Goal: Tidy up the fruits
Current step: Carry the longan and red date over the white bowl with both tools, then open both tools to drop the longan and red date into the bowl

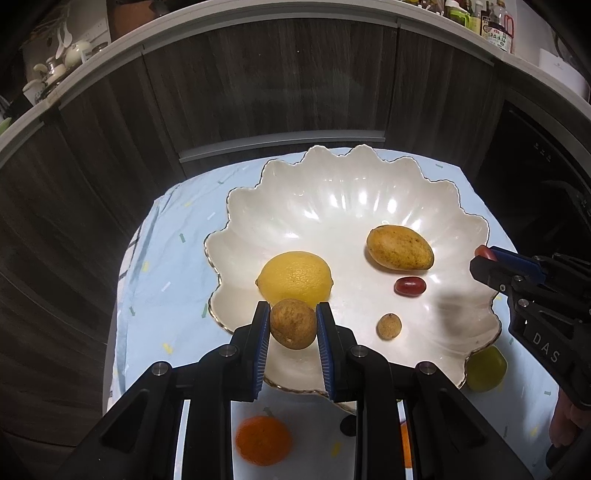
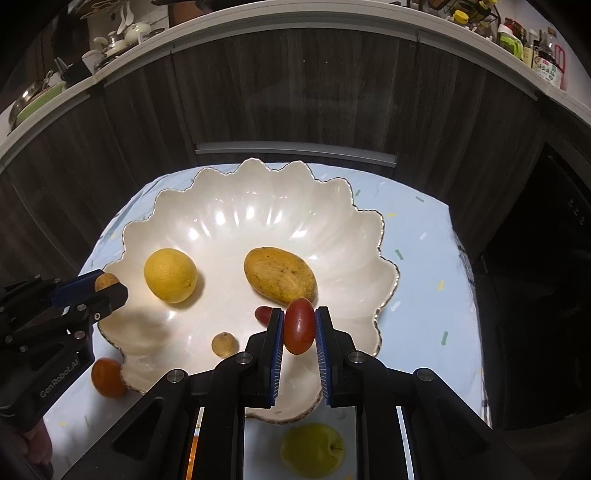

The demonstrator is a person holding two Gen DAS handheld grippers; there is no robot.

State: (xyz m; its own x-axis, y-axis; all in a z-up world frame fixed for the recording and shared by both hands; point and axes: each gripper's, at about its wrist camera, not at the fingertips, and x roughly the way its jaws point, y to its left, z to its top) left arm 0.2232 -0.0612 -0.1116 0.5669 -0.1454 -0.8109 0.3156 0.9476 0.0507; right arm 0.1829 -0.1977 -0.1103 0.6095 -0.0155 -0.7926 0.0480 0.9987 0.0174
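Both tools are gripping fruit: left tool (image 1: 292,325) is pinching a brown fruit (image 1: 293,324), right tool (image 2: 299,326) a red fruit (image 2: 299,326), each hanging over the near, lower-frame rim of the bowl (image 1: 332,173).

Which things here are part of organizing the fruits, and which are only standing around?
Part of the job:
- left gripper, shut on a brown round fruit
- right gripper, shut on a red oval fruit
- white scalloped bowl with lemon, mango
- orange, green fruit on the cloth

Standing around:
- bottles
- teapot
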